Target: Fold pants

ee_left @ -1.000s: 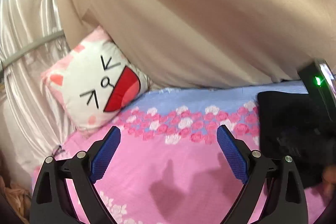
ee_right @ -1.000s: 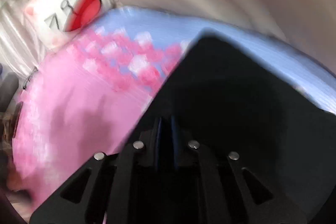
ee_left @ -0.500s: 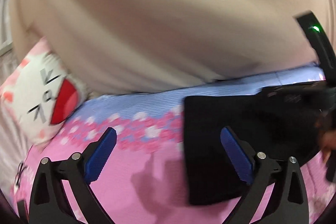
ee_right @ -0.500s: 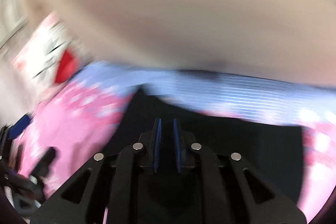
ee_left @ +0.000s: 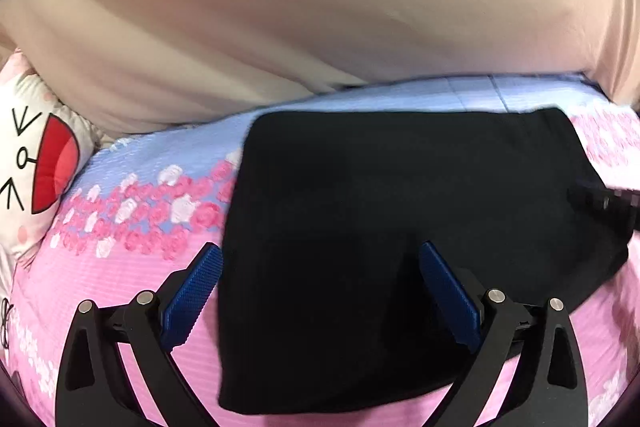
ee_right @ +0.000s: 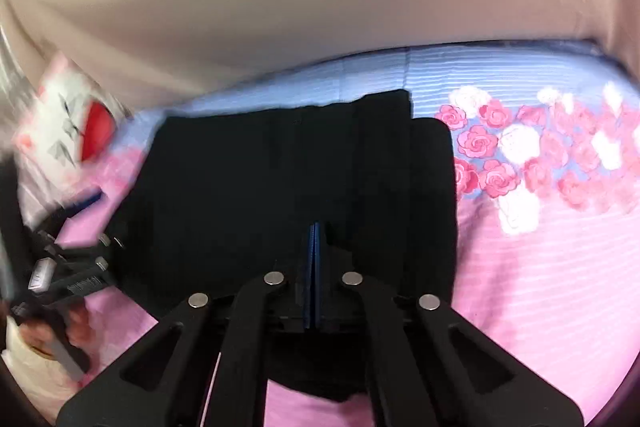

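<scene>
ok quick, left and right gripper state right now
left gripper: open wide over the black pants, not pinching them
right gripper: shut, its blue pads together; whether it pinches any of the pants cannot be told

left wrist: close, angled down | right wrist: same | shared: black pants (ee_left: 400, 227) on pink bedsheet (ee_right: 540, 267)

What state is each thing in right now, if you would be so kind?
Black pants: folded, lying flat on the bedsheet.
Left gripper: jaws wide open over the pants' left edge, empty.
Right gripper: jaws shut.
Cat-face pillow: propped at the bed's far left.
</scene>
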`<state>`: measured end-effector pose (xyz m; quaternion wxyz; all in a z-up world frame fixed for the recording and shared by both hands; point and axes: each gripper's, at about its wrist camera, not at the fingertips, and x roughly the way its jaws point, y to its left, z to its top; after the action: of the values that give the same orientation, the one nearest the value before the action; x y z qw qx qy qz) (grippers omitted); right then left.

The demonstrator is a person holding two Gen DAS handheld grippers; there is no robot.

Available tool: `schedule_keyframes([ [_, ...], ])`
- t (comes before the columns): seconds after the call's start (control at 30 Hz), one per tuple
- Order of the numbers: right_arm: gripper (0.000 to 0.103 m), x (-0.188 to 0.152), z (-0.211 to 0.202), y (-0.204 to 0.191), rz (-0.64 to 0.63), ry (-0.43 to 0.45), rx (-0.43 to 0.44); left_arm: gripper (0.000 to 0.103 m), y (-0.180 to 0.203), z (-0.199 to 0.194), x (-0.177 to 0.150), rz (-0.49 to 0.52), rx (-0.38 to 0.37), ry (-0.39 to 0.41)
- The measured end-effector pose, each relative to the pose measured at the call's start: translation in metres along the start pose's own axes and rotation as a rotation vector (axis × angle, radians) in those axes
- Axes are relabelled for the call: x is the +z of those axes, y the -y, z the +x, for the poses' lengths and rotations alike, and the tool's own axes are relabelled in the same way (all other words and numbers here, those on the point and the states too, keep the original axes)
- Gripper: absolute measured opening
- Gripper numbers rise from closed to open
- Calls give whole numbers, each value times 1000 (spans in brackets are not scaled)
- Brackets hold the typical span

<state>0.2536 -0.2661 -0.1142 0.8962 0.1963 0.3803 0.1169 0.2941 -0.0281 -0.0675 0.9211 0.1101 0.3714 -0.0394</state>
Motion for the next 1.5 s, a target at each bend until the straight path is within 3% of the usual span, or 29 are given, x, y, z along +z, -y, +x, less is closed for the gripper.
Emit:
schedule_keyframes([
  [0.07, 5, -2, -16, -17, -40, 40, -104, 97, 4, -1, -2, 7, 21, -4],
  [0.13, 6, -15, -35, -40, -112, 65, -86, 97, 4, -4, -4, -3, 27, -5],
  [0.17, 3, -23, -32, -49, -161, 43, -101, 97, 3, -5, -5, -12, 21, -17],
  [0.23, 0, -42, -11, -51, -262, -23, -244, 97, 3, -5, -7, -23, 18, -29],
  [0.33, 0, -43, -28, -44, -172, 18, -219, 97, 2, -8, -9, -34, 20, -41],
  [0.4, 8, -46, -56, -59, -176, 93, -256, 97, 2, -16, -12, -32, 28, -34],
  [0.5, 8, -47, -83, -76, -160, 162, -248, 97, 0, -35, -16, -30, 37, -5],
  [0.6, 11, -54, -108, -86, -156, 199, -299, 97, -1, -58, -20, -32, 63, 33],
  [0.63, 21, -55, -115, -88, -145, 209, -309, 97, 0, -69, -23, -33, 64, 50],
  [0.67, 38, -55, -117, -86, -131, 216, -314, 97, 1, -76, -24, -27, 62, 61],
  [0.73, 55, -61, -126, -90, -119, 244, -324, 98, 5, -91, -29, -15, 69, 81],
  [0.9, 54, -72, -127, -96, -100, 261, -315, 98, 10, -114, -43, -24, 49, 91],
  [1.5, 54, -82, -125, -111, -116, 248, -329, 98, -7, -113, -57, -105, 46, 54],
])
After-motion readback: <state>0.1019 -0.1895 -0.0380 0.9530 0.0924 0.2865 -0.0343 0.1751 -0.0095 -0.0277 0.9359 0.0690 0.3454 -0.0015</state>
